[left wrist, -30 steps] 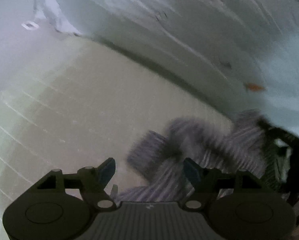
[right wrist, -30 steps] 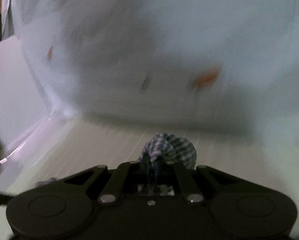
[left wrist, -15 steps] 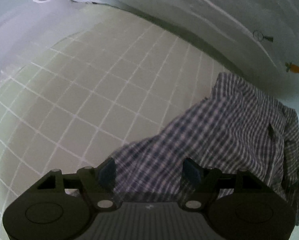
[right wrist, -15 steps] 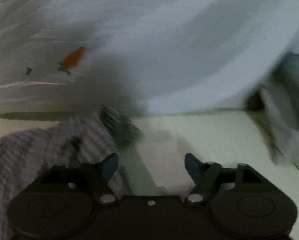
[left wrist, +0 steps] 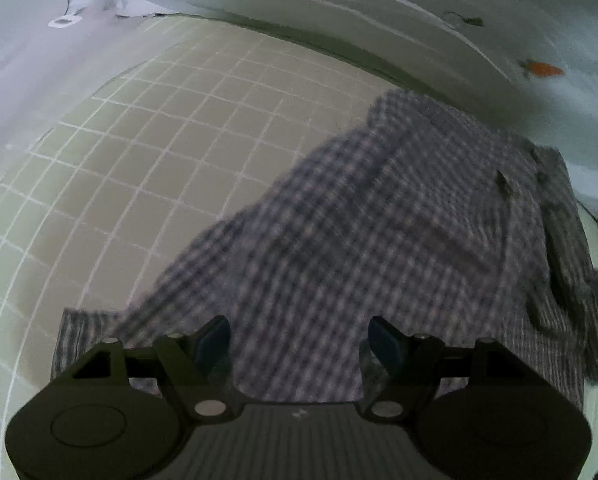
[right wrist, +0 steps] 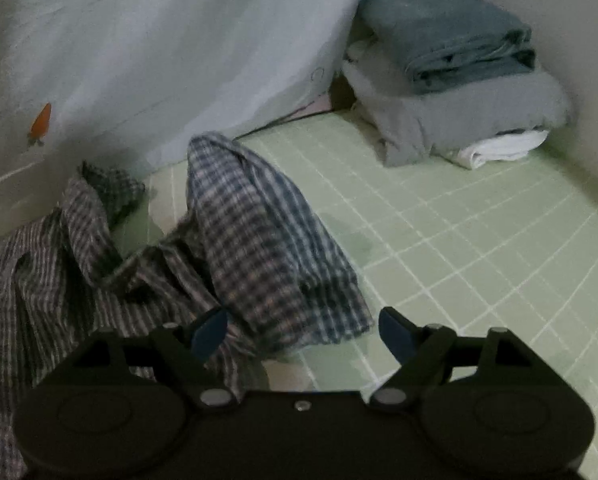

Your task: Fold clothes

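Since half a second ago: right wrist view has swung right and sharpened; a stack of folded clothes [right wrist: 455, 68], then only a blur at the frame edge, now shows clearly in the far corner. A second ago the right gripper [right wrist: 302, 330] was clamped on plaid cloth; now its jaws stand apart, empty. Left view little changed, slightly closer to the cloth.

Plaid shirt [left wrist: 379, 232] lies crumpled on the green gridded mat [left wrist: 147, 152], spread just ahead of the left gripper [left wrist: 299, 338], whose jaws are apart with fabric passing beneath. In the right view one bunched part of the shirt [right wrist: 259, 240] stands up just beyond the fingertips.

White carrot-print sheet [right wrist: 139, 60] behind. Shirt's near edge is hidden under both grippers; collar and sleeves are not distinguishable.
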{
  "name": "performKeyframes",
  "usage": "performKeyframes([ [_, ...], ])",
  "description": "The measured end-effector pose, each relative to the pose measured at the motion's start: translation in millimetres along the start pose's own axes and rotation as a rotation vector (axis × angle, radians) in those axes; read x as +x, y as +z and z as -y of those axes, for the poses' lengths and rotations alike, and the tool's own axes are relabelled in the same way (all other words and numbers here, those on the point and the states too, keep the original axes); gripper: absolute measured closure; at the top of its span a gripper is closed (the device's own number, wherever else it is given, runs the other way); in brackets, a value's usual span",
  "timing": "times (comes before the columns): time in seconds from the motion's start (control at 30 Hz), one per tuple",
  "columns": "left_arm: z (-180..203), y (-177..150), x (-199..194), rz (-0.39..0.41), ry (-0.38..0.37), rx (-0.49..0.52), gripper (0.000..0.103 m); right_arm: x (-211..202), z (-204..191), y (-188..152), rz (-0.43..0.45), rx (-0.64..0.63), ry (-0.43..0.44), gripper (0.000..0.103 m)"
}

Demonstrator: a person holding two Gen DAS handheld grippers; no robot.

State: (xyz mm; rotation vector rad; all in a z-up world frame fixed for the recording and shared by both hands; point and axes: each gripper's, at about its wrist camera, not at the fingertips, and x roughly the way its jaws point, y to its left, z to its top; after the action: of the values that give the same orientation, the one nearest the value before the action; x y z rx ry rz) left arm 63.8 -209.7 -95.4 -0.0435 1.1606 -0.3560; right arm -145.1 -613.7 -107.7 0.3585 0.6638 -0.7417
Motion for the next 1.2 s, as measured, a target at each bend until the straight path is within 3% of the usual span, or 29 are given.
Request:
performKeyframes([
  [0.07, 5, -10, -8, 0.001, 0.008, 0.006, 0.026, 6, 6, -5, -0.021, -0.007, 0.005, 0.024],
  [0.17, 9, -27, -20, 0.002, 0.02, -0.002, 0.026, 12, 15, 1, -0.019, -0.02, 0.017, 0.043],
  [0.23, 10, -36, -24, -0.001, 0.034, -0.008, 0.026, 9, 27, 13, 0.018, -0.024, 0.013, 0.095],
  [0.33, 13, -49, -31, 0.006, 0.054, -0.024, 0.026, 3, 44, 31, 0.073, -0.03, 0.006, 0.098],
  [0.43, 12, -61, -40, 0.02, 0.067, -0.052, 0.026, -3, 61, 50, 0.128, -0.036, 0.0, 0.099],
  [0.57, 2, -78, -49, 0.032, 0.096, -0.101, 0.026, -4, 94, 67, 0.205, -0.035, -0.207, 0.096],
  [0.6, -1, -82, -51, 0.034, 0.104, -0.115, 0.026, 0, 96, 64, 0.183, -0.069, -0.265, 0.088],
  [0.63, -7, -86, -52, 0.036, 0.111, -0.135, 0.026, 5, 97, 62, 0.16, -0.103, -0.324, 0.062],
  [0.67, -12, -88, -53, 0.039, 0.117, -0.152, 0.026, 6, 97, 57, 0.136, -0.106, -0.337, 0.05],
  [0.7, -16, -90, -55, 0.042, 0.123, -0.168, 0.026, 3, 97, 50, 0.128, -0.082, -0.319, 0.04],
  [0.8, -29, -93, -57, 0.05, 0.138, -0.212, 0.026, -11, 89, 22, 0.055, 0.02, -0.172, 0.029],
  [0.93, -32, -91, -53, 0.045, 0.164, -0.224, 0.026, -19, 52, -26, -0.076, 0.03, -0.015, 0.026],
  [1.07, -31, -85, -49, 0.044, 0.167, -0.178, 0.026, -30, 11, -59, -0.177, 0.053, 0.05, 0.025],
  [1.2, -37, -76, -43, 0.033, 0.164, -0.139, 0.026, -48, -14, -80, -0.206, 0.042, 0.079, 0.023],
])
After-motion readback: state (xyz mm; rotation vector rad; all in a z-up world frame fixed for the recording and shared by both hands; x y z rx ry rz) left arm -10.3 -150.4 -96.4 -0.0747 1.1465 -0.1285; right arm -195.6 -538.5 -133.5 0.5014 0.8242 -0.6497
